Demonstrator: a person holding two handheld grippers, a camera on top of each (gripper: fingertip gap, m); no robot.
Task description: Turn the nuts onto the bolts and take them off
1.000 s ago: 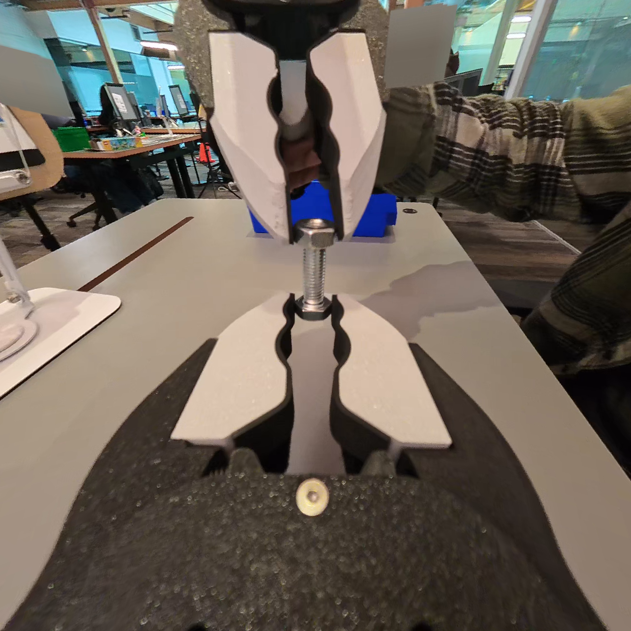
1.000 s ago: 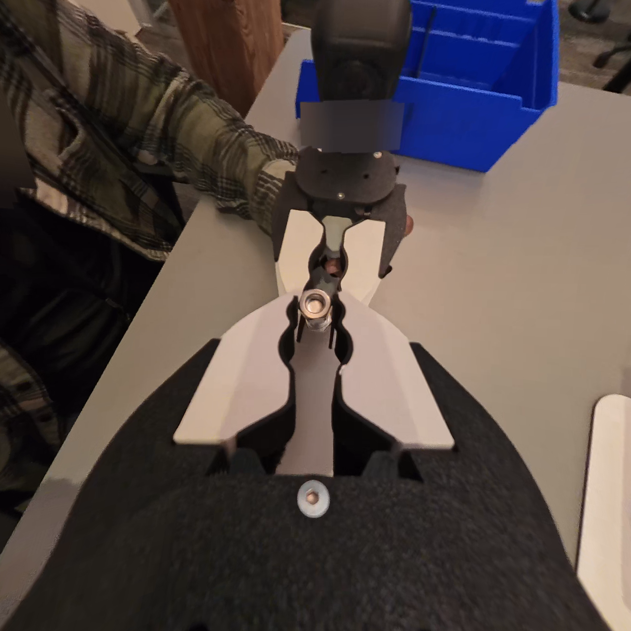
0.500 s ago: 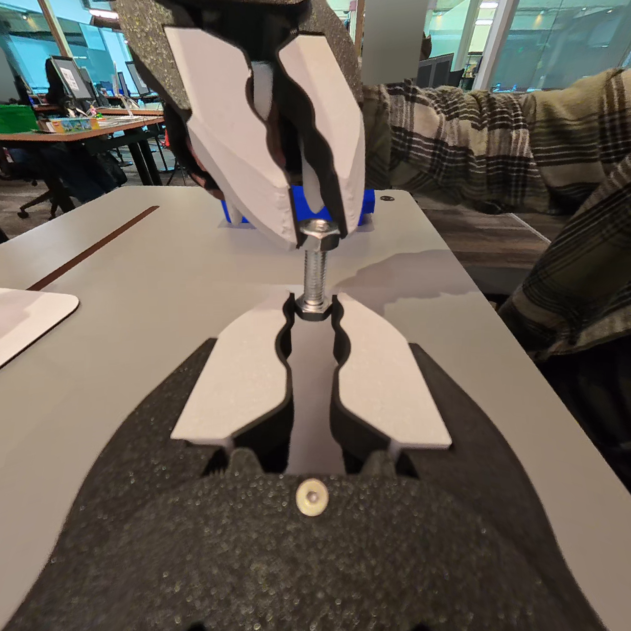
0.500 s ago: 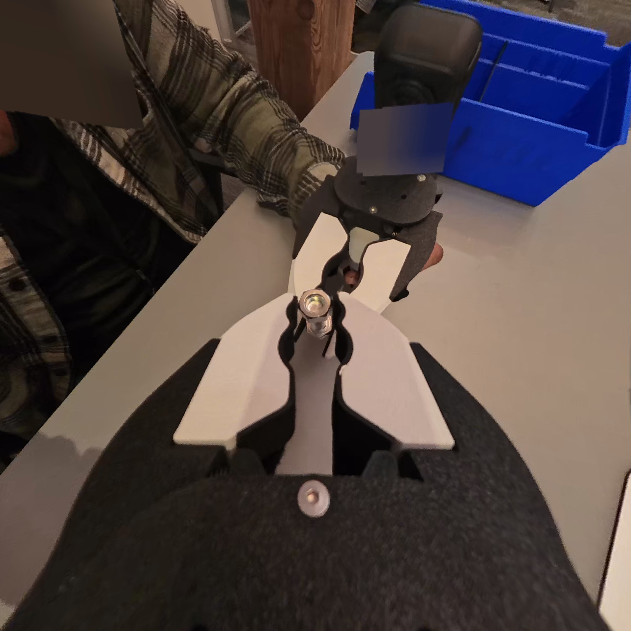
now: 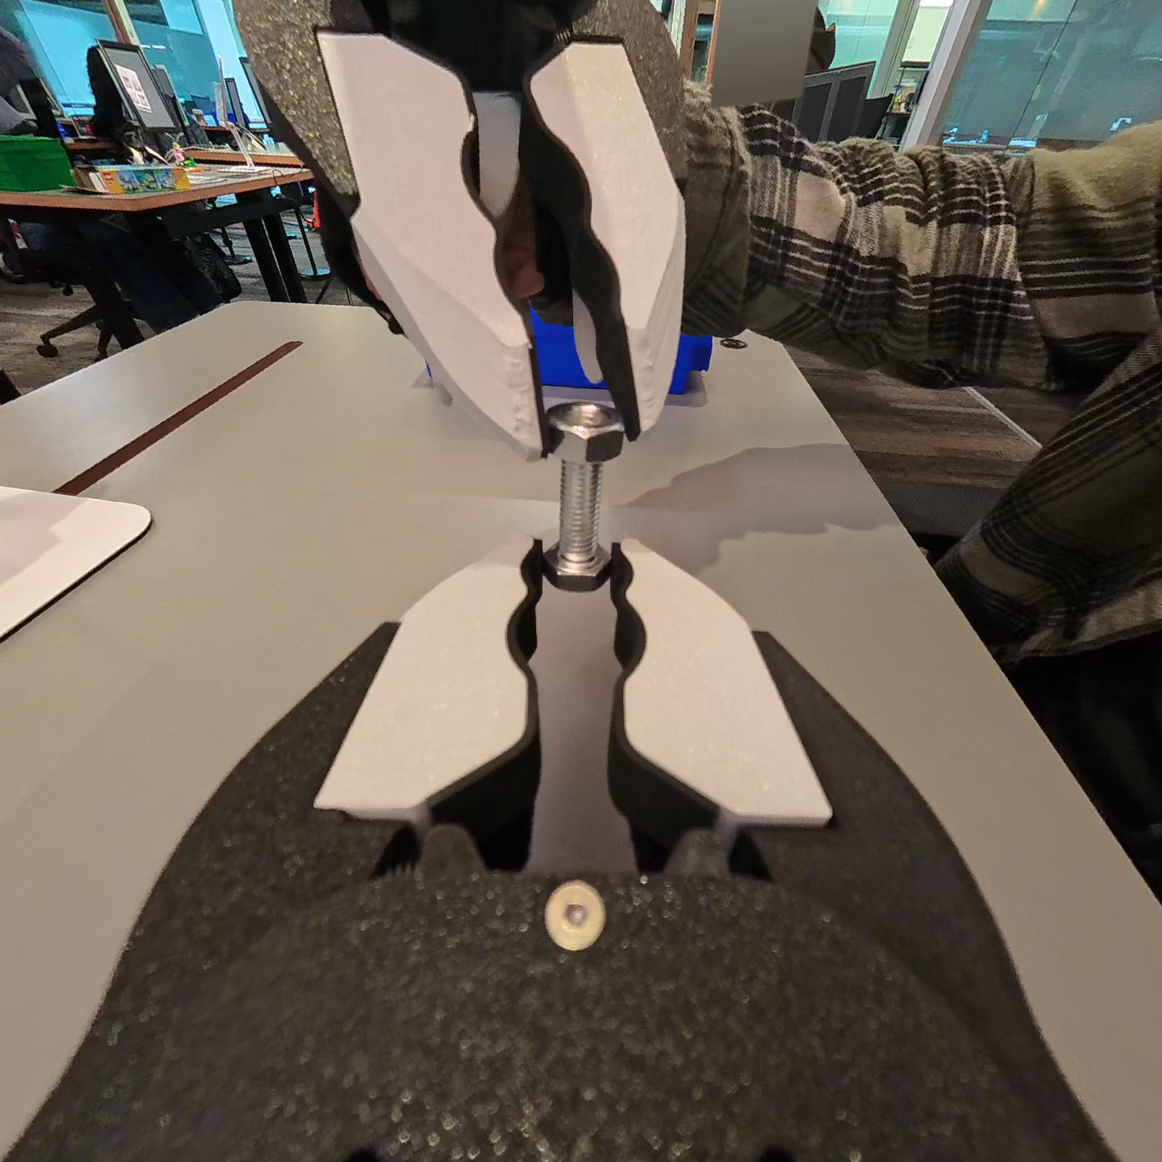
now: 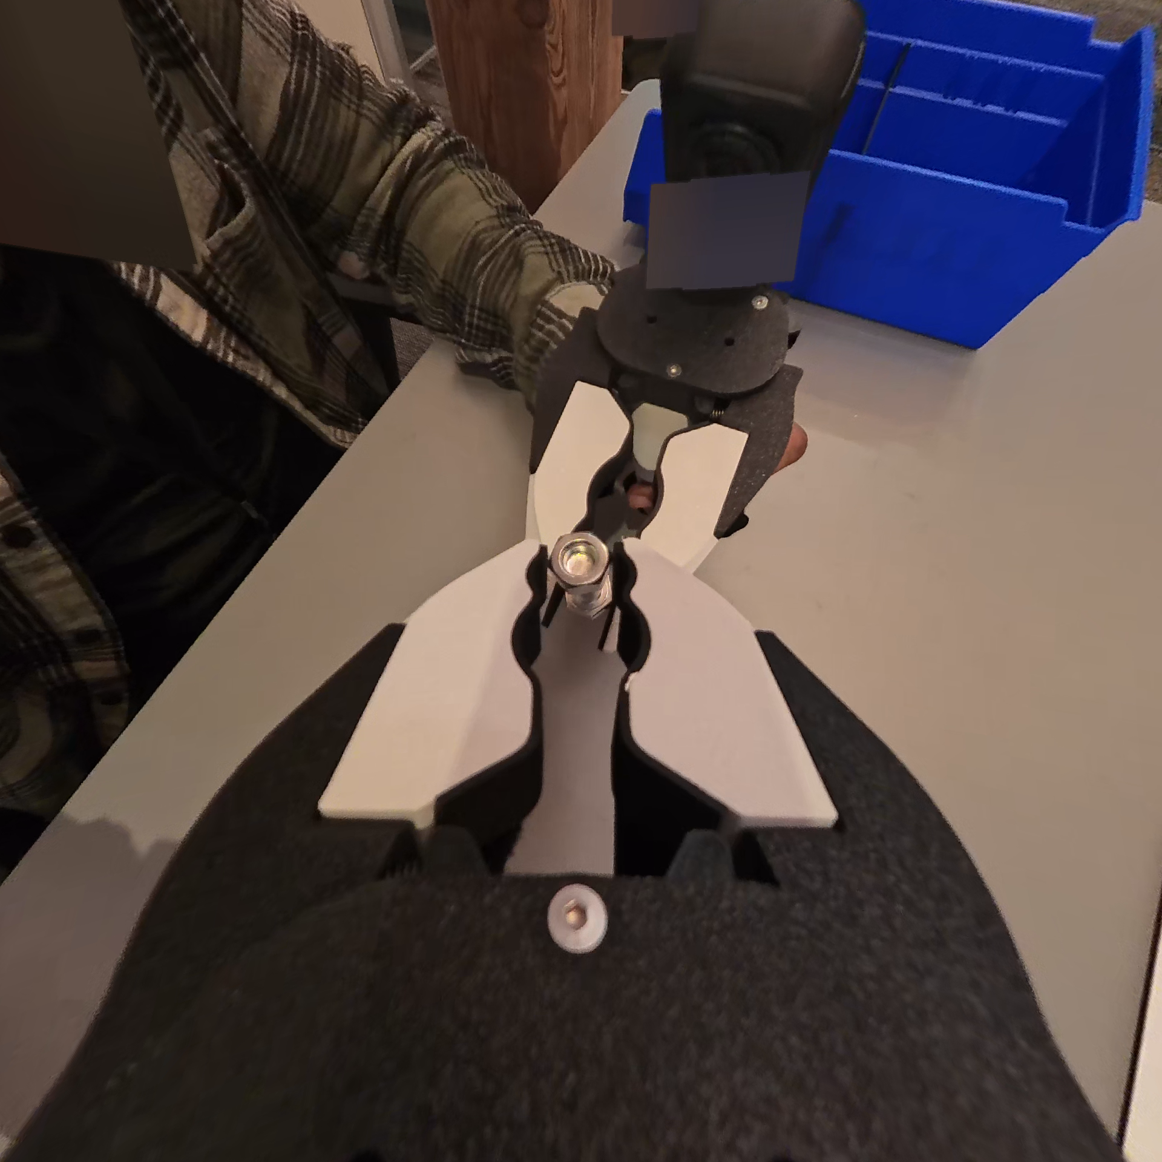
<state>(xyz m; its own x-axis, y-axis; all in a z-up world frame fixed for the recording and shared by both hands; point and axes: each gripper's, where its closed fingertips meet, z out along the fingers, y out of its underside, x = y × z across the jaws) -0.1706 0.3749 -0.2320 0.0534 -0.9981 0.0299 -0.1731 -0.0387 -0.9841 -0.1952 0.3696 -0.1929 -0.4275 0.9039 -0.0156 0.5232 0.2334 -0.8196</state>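
Observation:
A silver bolt (image 5: 580,509) stands upright above the grey table (image 5: 314,503), held between both grippers. My left gripper (image 5: 575,553) is shut on the thin hex head at its lower end (image 5: 575,573). My right gripper (image 5: 585,434) comes down from above and is shut on the nut (image 5: 586,440) at the bolt's top end. In the right wrist view I look down the bolt's axis. There the right gripper (image 6: 578,556) clamps the nut (image 6: 578,559), and the left gripper (image 6: 581,622) lies beneath it, mostly hidden.
A blue divided bin (image 6: 943,220) stands on the table behind the grippers and also shows in the left wrist view (image 5: 691,371). A white board (image 5: 56,553) lies at the left. The person's plaid sleeves (image 5: 880,239) reach in from the table's right edge. My right fingertips sit around 4 cm from my left ones.
The right gripper has twisted about the bolt's axis while staying shut on the nut, so its view has swung. The left gripper keeps its hold and the bolt stays upright.

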